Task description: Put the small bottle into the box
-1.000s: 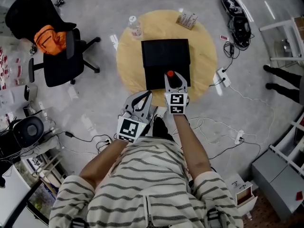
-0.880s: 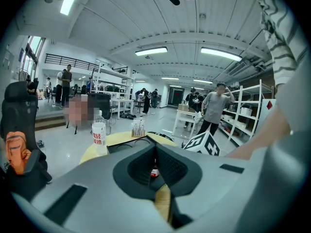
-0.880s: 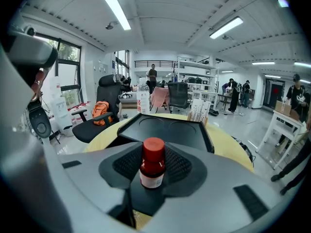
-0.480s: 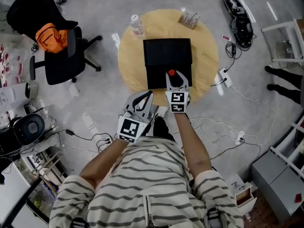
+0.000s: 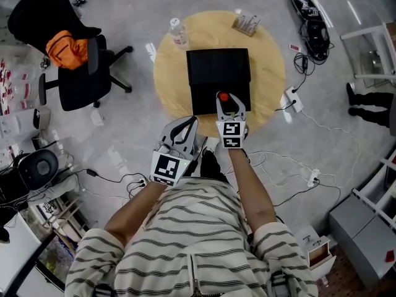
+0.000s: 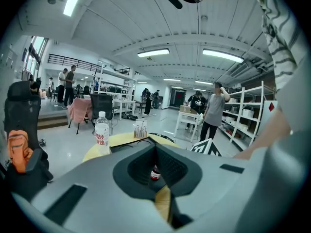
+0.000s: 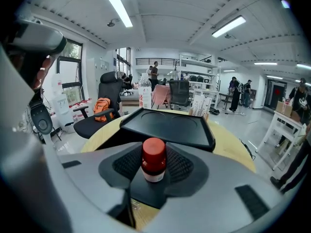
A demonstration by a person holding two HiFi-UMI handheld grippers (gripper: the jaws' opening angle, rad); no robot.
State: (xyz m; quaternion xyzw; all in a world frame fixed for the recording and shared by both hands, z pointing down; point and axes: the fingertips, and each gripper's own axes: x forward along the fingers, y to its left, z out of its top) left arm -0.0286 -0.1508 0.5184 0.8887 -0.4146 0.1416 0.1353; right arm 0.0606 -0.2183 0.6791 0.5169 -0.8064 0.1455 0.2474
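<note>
Bottle-holding right hand-held gripper [image 5: 228, 102] pinches the small bottle [image 7: 154, 161] below its red cap, over the black box's [image 5: 218, 67] near half. It looks light, rigid and probably slippery. Left hand-held gripper [image 5: 190, 124] is pressed together.

Water bottle [image 6: 101, 132] on counter [image 6: 121, 141]: white label, red characters, too small to read. Small bottle [image 7: 154, 160]: pale label band, print illegible. Square marker [image 5: 166, 167] on left tongs [image 5: 187, 124], another on right tongs [image 5: 226, 99]: black-white pattern, no letters.
</note>
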